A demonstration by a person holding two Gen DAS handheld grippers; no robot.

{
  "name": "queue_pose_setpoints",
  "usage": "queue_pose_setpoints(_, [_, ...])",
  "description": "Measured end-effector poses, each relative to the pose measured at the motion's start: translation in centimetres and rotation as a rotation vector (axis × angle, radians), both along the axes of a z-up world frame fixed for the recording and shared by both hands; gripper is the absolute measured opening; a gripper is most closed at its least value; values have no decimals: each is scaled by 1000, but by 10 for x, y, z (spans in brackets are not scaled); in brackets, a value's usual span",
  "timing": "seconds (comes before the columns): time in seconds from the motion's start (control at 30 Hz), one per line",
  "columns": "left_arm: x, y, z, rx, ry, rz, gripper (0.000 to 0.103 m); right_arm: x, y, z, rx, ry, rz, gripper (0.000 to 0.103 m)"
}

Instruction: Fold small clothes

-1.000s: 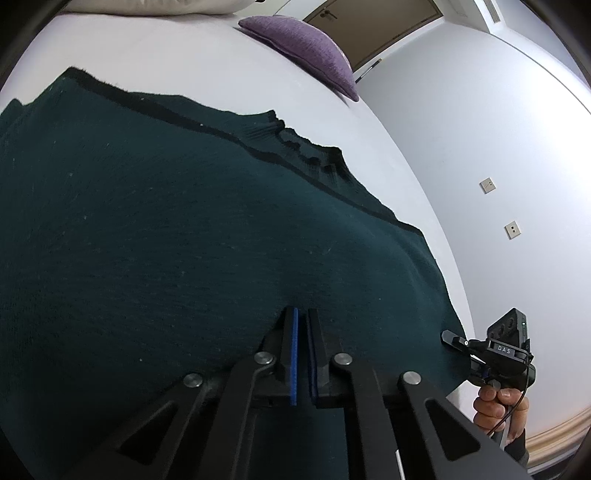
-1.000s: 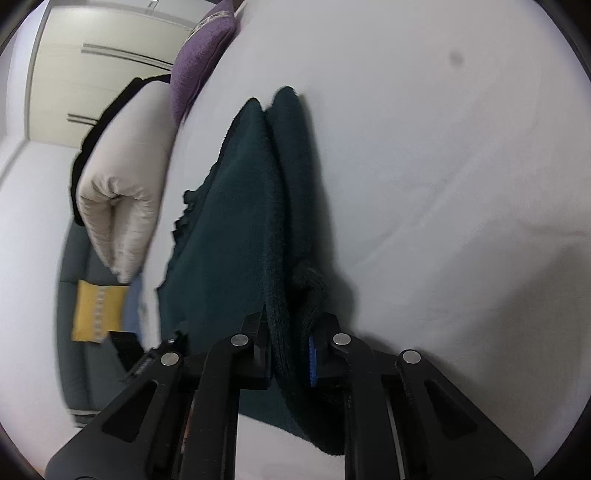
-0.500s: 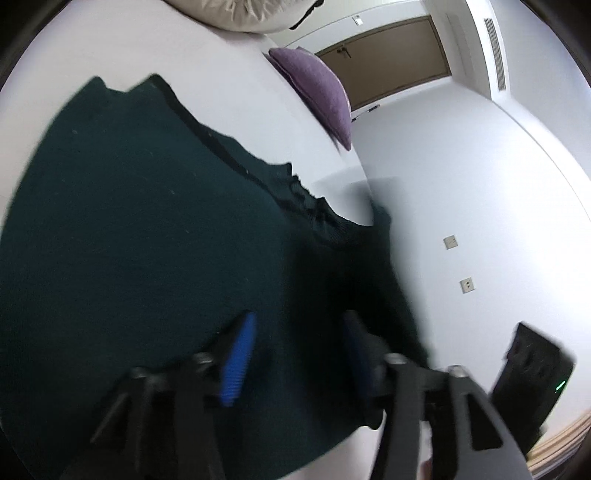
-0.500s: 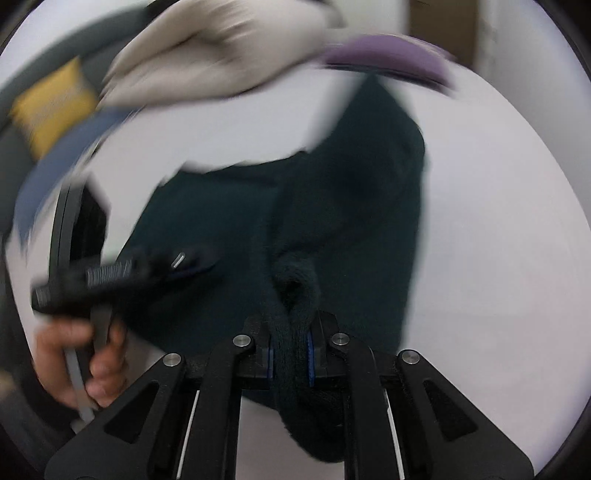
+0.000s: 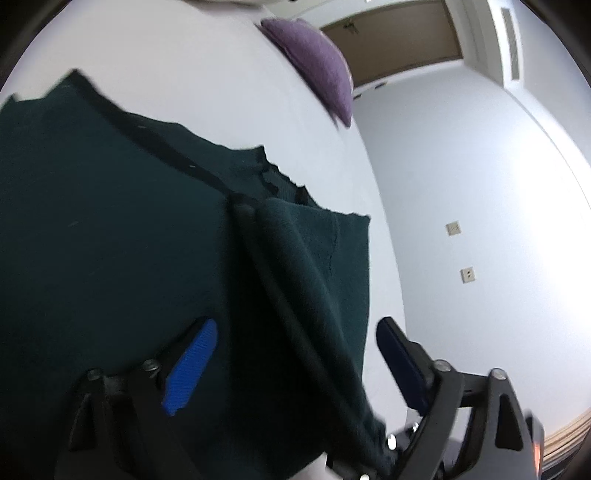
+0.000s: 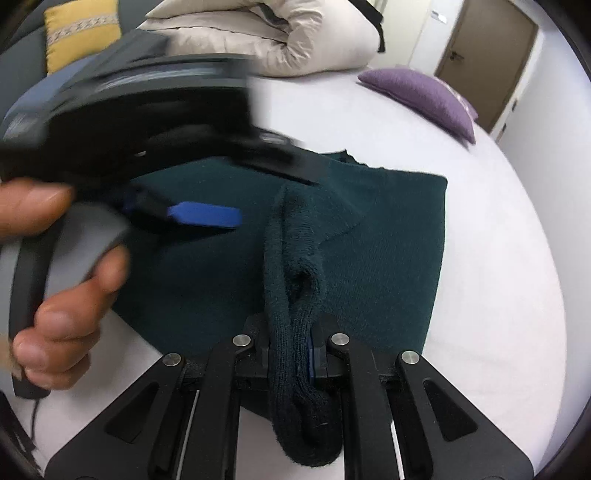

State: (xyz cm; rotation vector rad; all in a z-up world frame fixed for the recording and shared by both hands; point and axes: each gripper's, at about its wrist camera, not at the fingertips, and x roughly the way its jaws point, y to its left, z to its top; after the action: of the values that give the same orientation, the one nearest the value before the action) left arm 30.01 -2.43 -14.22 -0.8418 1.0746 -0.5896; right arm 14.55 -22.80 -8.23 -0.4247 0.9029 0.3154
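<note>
Right wrist view, nearest: the right gripper (image 6: 291, 350) has its jaws pressed tight on a rolled bunch of the dark green knitted garment (image 6: 388, 258). The bunch hangs out below the jaws twd the camera and rises as a thick ridge away from them. The rest of the garment lies spread on the white bed sheet (image 6: 498, 295), one layer folded over another on the right side.

A bit further, on the left, a person's hand (image 6: 62, 280) wraps a grey handle, thumb on top & fingers curled under. It carries the left gripper (image 6: 255, 188), which is blurred and reaches across over the garment. One blue pad (image 6: 203, 216) shows clearly. This gripper blocks the view of the garment's far left part.

Left wrist view: the left gripper (image 5: 295, 362) has jaws wide apart and opening. The lifted ridge of cloth runs between them, but the pads do not press it. The blue pad (image 5: 192, 369) is on the left, the darker pad (image 5: 400, 365) on the right. Garment's black-trimmed edge (image 5: 155, 144) runs diagonal across the sheet.

Far side: a purple cushion (image 6: 424, 96) lies on the bed, a rolled cream duvet (image 6: 277, 37) behind, a yellow cushion (image 6: 81, 29) at top left on a grey sofa, and a brown door (image 6: 484, 59) w/ white wall next to it.
</note>
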Motion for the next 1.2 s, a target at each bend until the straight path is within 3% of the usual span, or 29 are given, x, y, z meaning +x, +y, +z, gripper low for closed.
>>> queue_pose_setpoints(0.03, [7,-6,-3,-4,19,-23,66,-4,2,1,-20,-13,16,10])
queue_pose_setpoints(0.07, [10,-9,-5,-6,35,-40,43,-7,4,1,-29,-20,24,10])
queue_pose_setpoints(0.1, [14,-13,-8,-3,50,-61,32,-9,8,-2,-35,-25,32,10])
queue_pose_setpoints(0.2, [11,-10,-7,9,46,-68,16,-17,8,0,-43,-27,51,11])
queue_pose_setpoints(0.3, [6,6,-2,16,33,-75,14,-24,5,6,27,8,78,16])
queue_pose_setpoints(0.43, [4,47,12,54,8,-75,14,-42,-23,41,343,100,145,18])
queue_pose_setpoints(0.53, [-3,83,20,82,-10,-57,14,-46,-46,65,504,76,157,19])
queue_pose_setpoints(0.63, [-4,112,25,101,-17,-42,13,-31,-56,65,522,80,114,19])
queue_pose_setpoints(0.77, [-1,144,17,128,1,-28,14,-11,-67,51,724,167,143,21])
queue_pose_setpoints(0.9, [3,153,-1,144,26,-21,14,6,-56,20,568,138,56,21])
queue_pose_setpoints(1.07, [-2,168,0,128,7,-11,14,7,-25,-8,482,177,72,21])
queue_pose_setpoints(1.2, [-1,180,5,128,-4,13,13,7,-3,-21,493,212,77,21])
